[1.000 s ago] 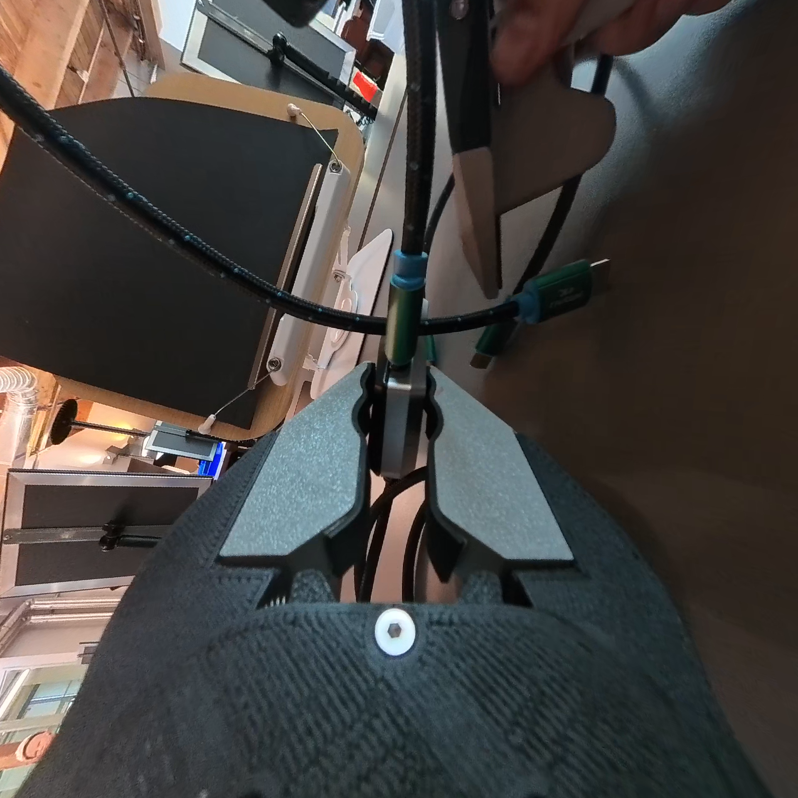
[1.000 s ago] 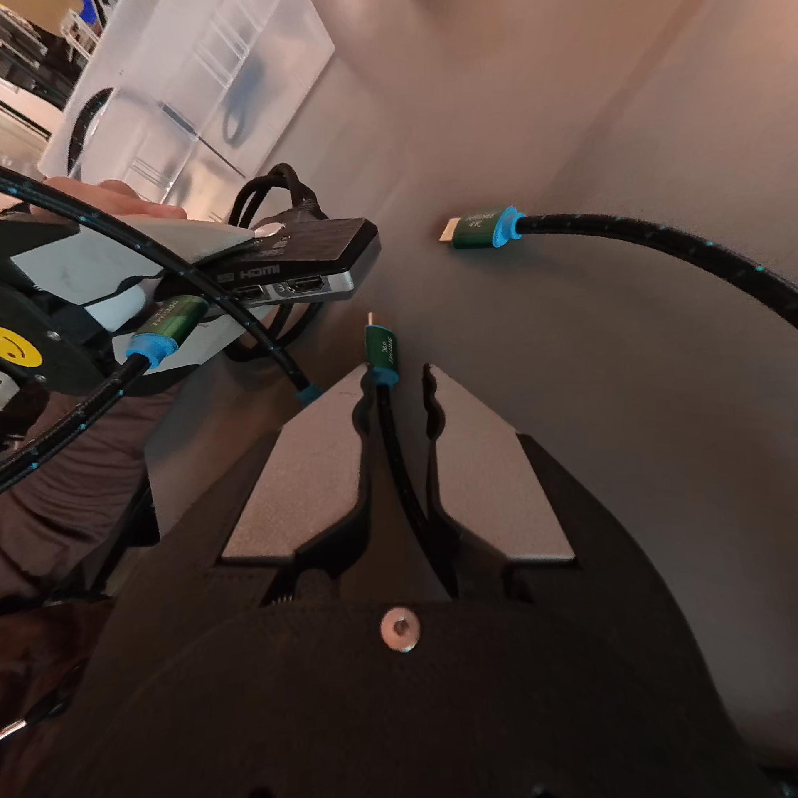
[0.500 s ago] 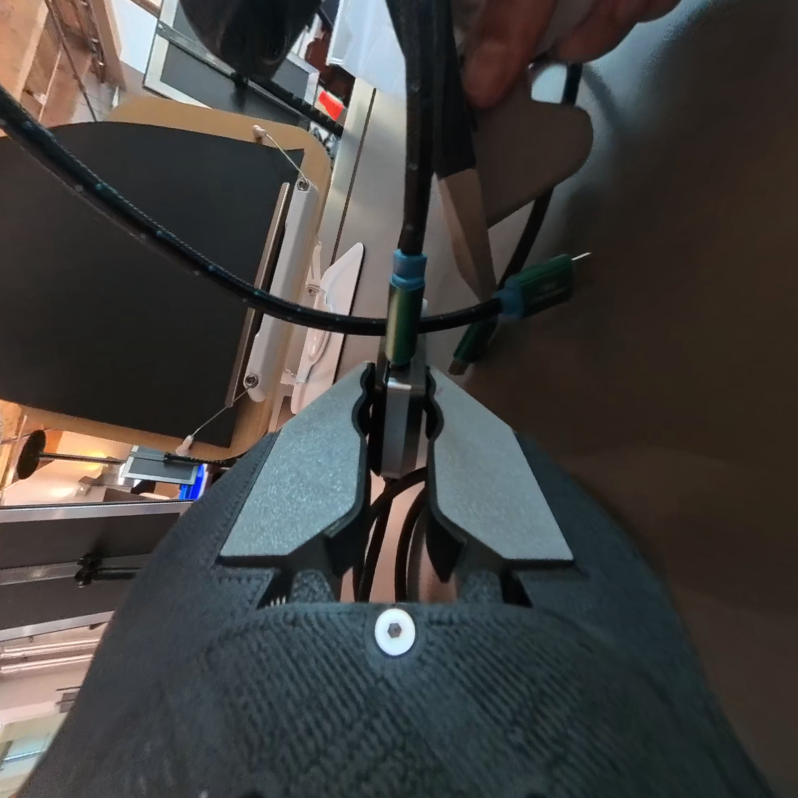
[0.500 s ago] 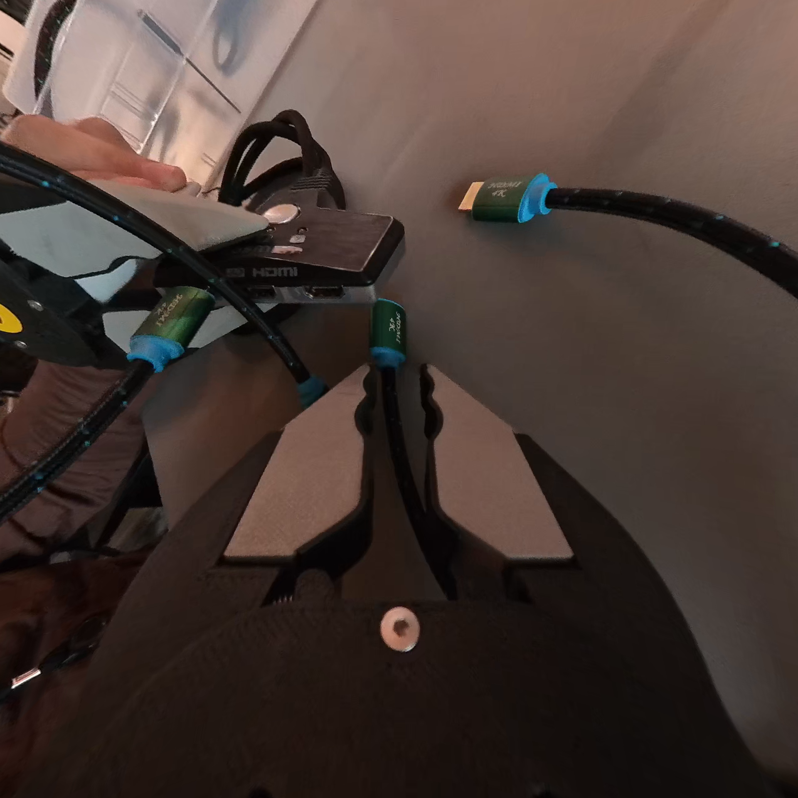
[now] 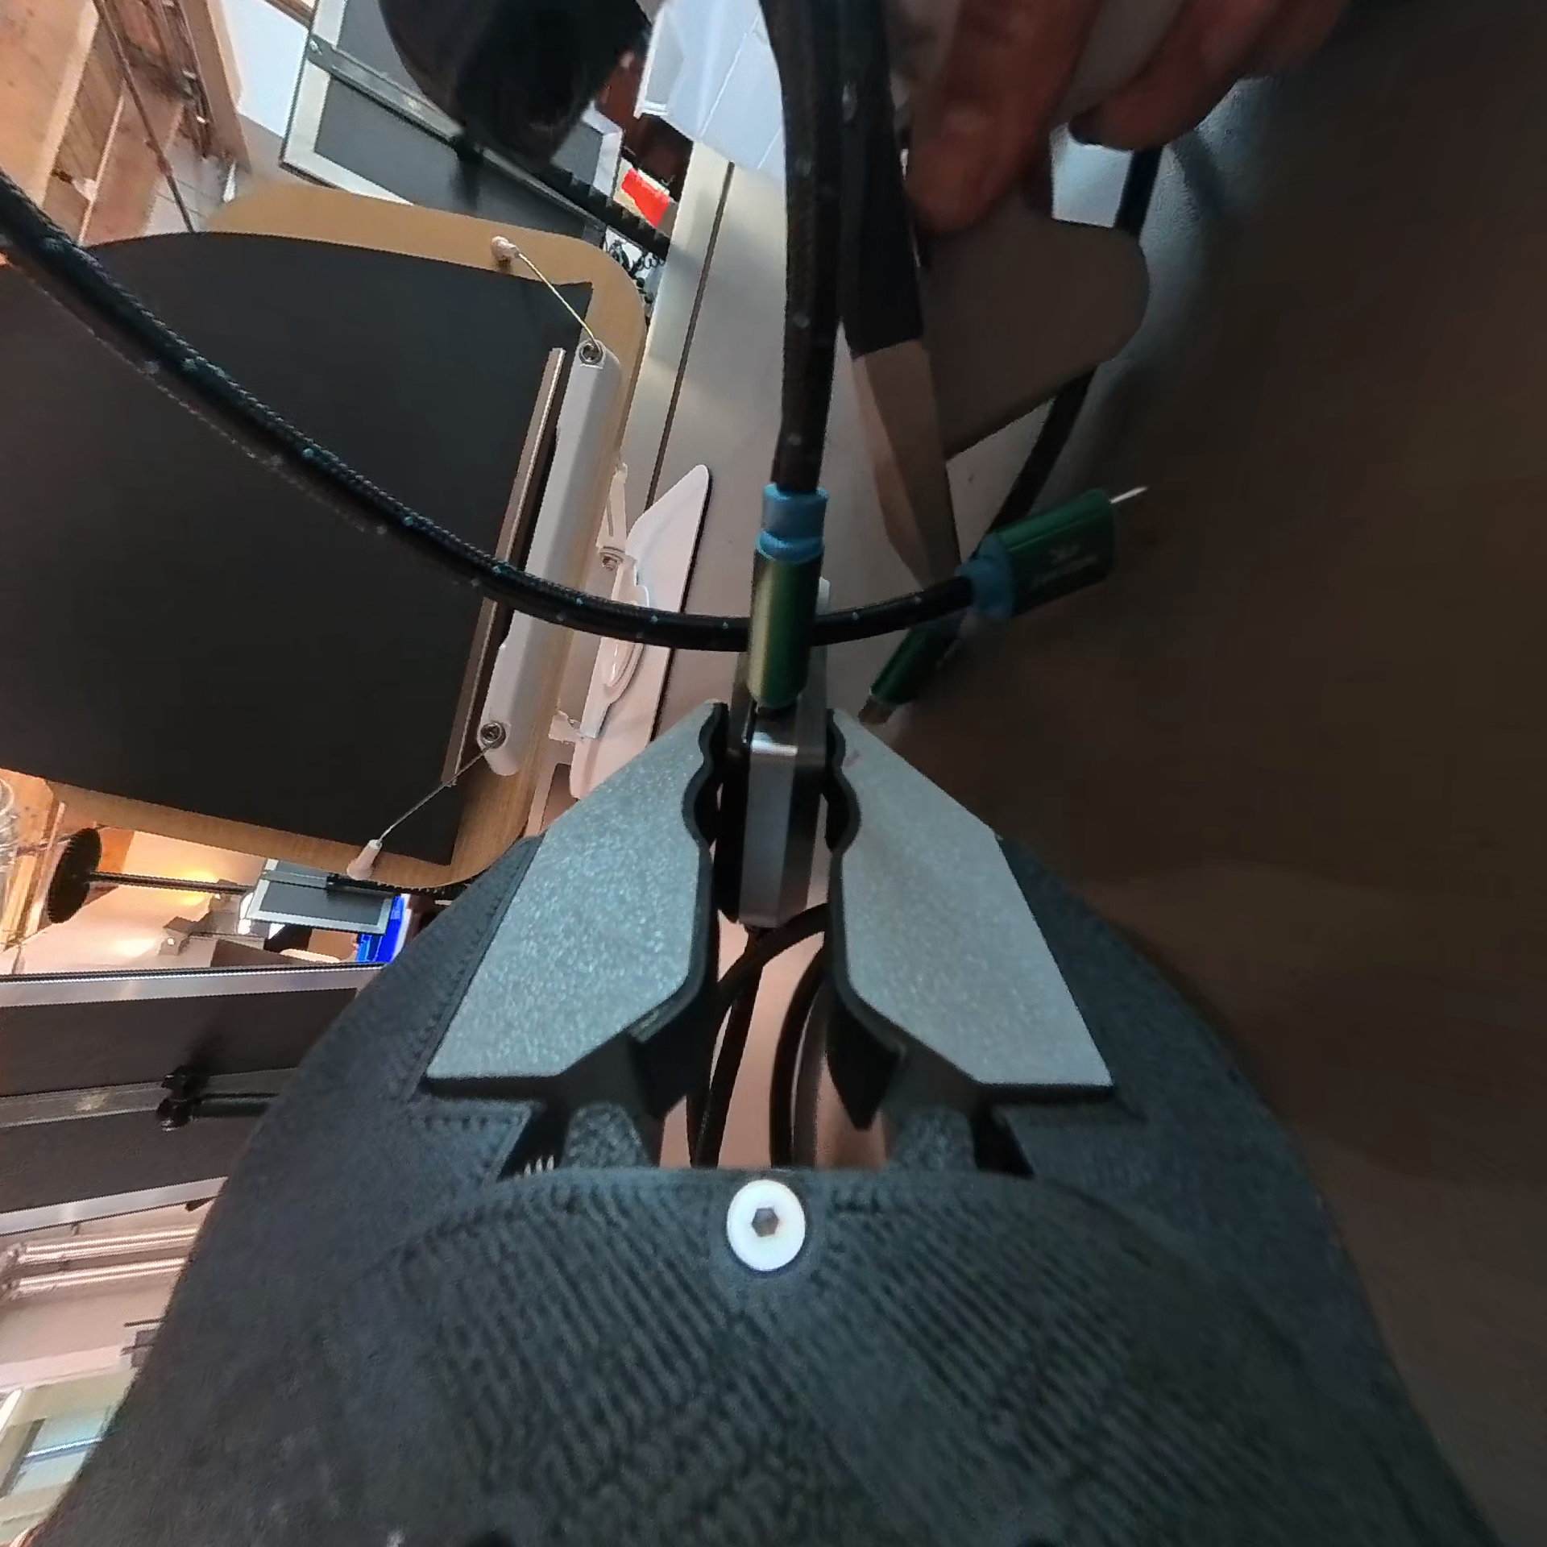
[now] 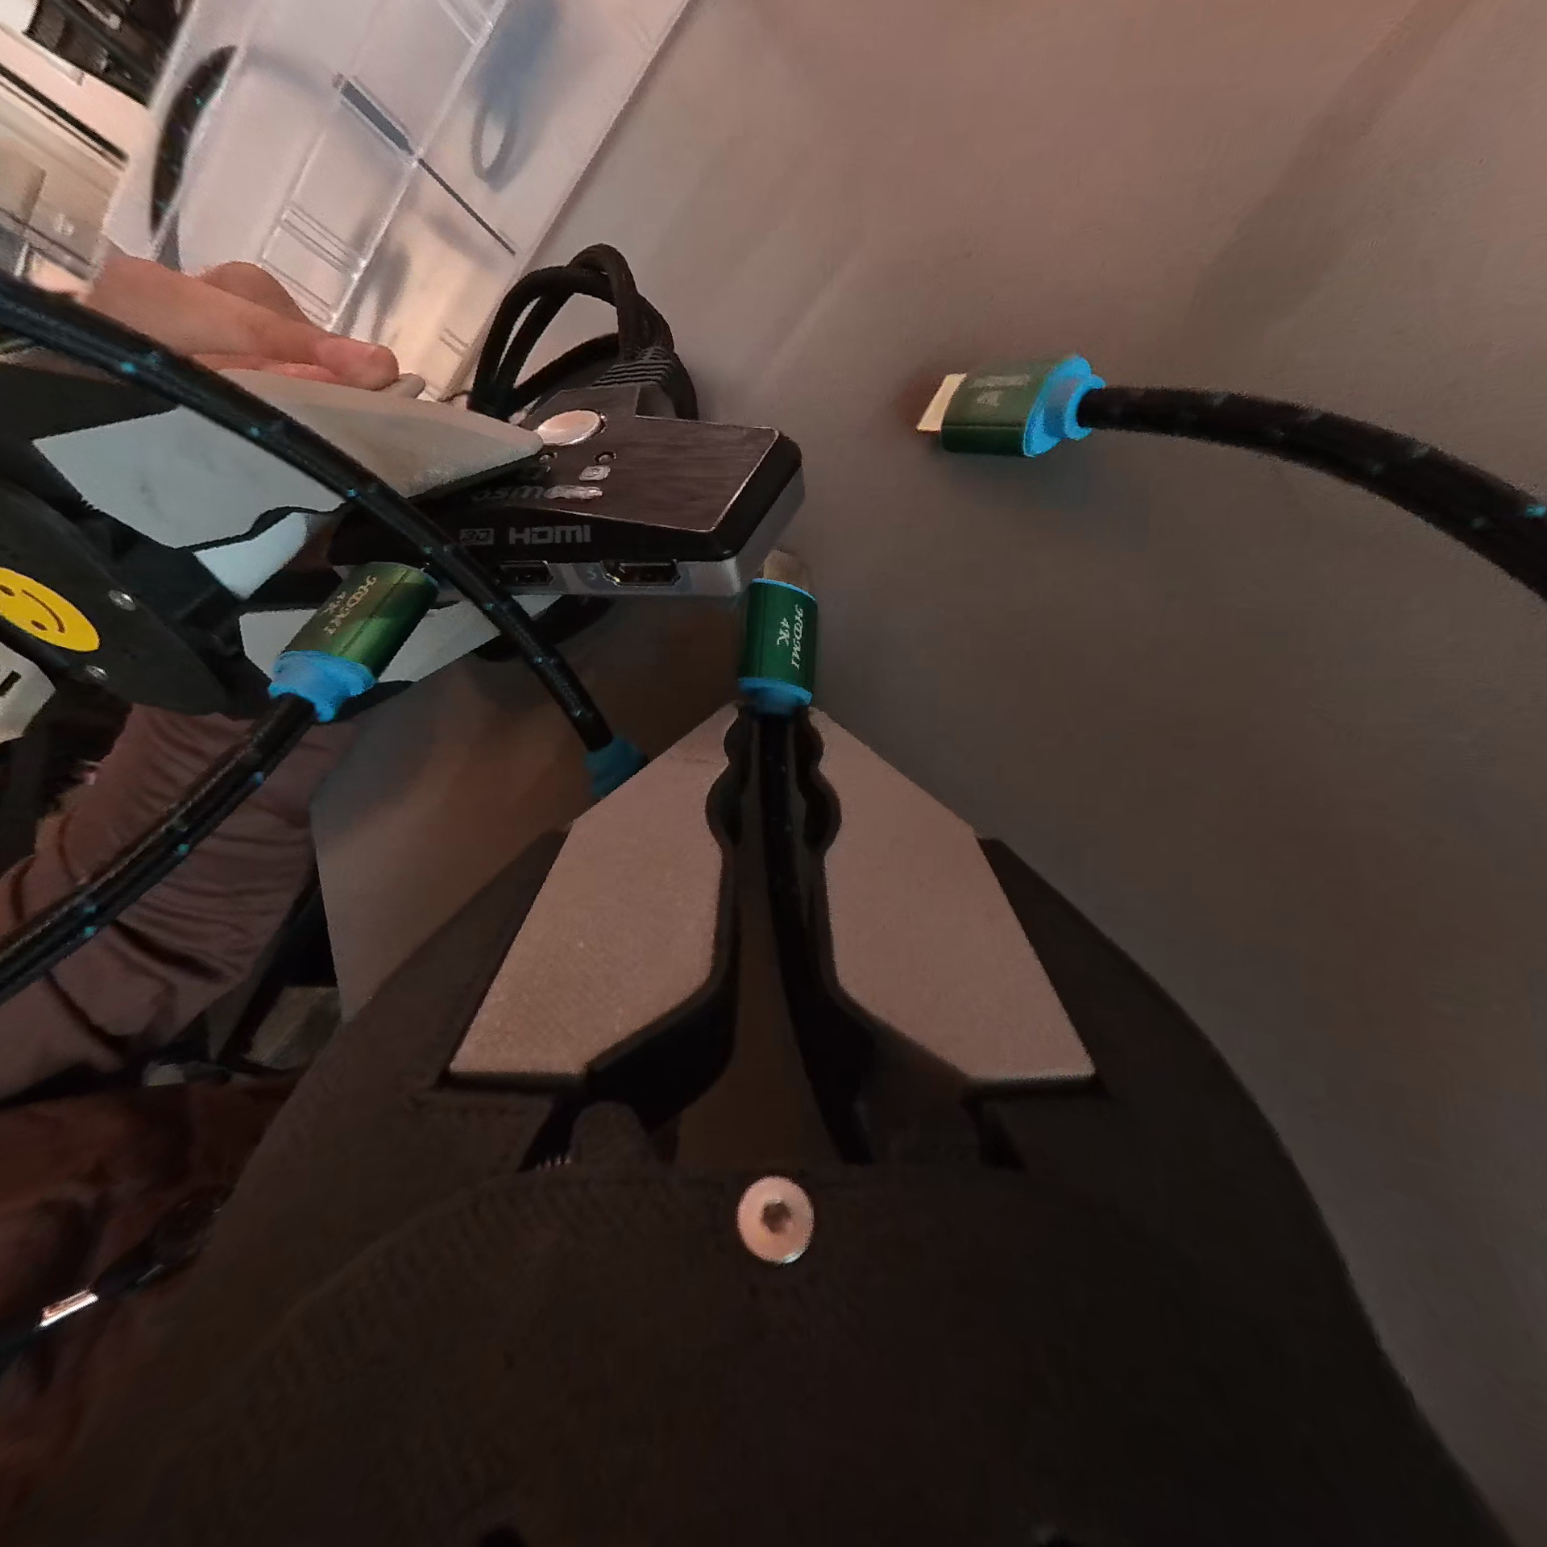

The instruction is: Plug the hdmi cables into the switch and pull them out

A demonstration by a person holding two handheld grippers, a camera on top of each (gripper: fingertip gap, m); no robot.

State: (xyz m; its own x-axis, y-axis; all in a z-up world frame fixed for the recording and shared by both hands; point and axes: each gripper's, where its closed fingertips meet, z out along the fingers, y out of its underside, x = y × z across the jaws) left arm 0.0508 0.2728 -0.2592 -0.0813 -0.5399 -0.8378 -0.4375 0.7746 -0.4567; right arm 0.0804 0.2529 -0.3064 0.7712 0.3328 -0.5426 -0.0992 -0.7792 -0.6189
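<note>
Between the left jaws (image 5: 774,753) sits the switch (image 5: 774,824), clamped edge-on, both pads pressed on its flat faces. It's a slim box, glossy black top, brushed silver rim, and it's lifted clear of the tabletop (image 6: 1172,753). One green plug (image 5: 783,624) is already seated in a port straight ahead of those jaws, its braided lead running up and away.

Right jaws (image 6: 772,737) are nearly closed on a braided black cable (image 6: 783,837), gripped just behind the blue collar, so the green plug (image 6: 778,632) sticks out past the tips. Its gold tip sits just beside the switch's near corner, off to the right of the two empty ports (image 6: 640,573), not lined up yet.

My read: plugging-in step, second cable. Next move needs the plug shifted left and squared to the open port, then a straight push while the left side braces the box. Holding the lead rather than the shell looks floppy, so the plug could skew.

Further out: a third plug (image 6: 992,410) lies on the matte grey tabletop, right of the right jaws. A looped black lead (image 6: 586,326) trails behind the switch.
</note>
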